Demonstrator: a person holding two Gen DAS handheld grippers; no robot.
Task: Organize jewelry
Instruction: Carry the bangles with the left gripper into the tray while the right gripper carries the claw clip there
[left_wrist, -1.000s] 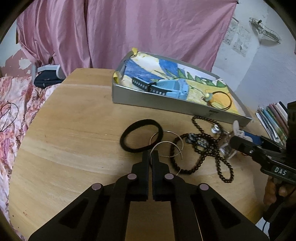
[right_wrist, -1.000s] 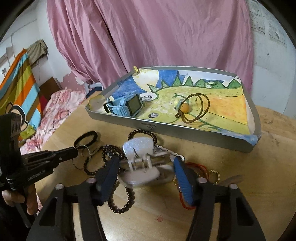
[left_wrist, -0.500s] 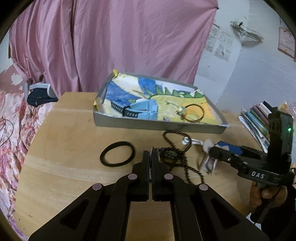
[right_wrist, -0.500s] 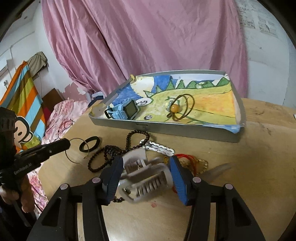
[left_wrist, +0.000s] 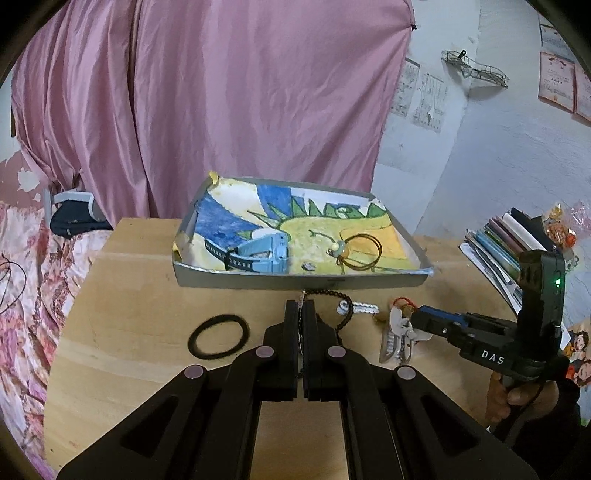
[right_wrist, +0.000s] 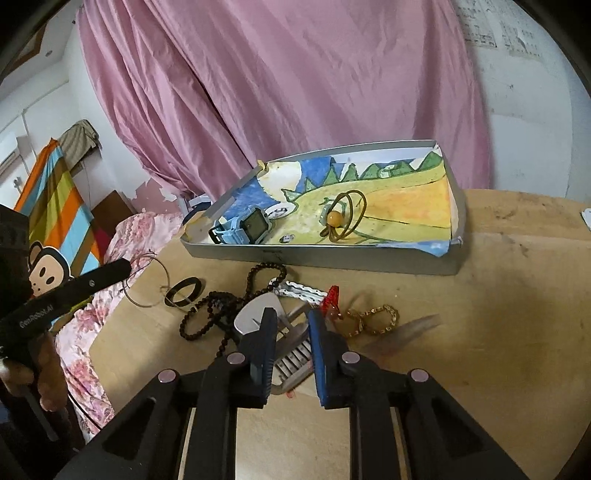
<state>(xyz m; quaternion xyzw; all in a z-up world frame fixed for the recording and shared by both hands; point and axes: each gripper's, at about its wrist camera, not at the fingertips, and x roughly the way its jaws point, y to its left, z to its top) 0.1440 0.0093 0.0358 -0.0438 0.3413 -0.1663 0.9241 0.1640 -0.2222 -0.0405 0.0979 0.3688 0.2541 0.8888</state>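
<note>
Round wooden table (right_wrist: 498, 332), pink curtain behind. Right gripper (right_wrist: 291, 325) clamps white hair clip (right_wrist: 258, 314); left gripper (left_wrist: 303, 314) pinches wire hoops (right_wrist: 147, 280). Tray (right_wrist: 332, 258) lies straight ahead, table's far edge.

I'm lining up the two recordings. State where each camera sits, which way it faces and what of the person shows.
Left wrist: on the left gripper, facing the tray across the table; the right gripper and its hand show at right.
Right wrist: on the right gripper, shut on the hair claw, facing the tray; the left gripper shows at left.
Shared: tray, blue watch, black beads.
</note>
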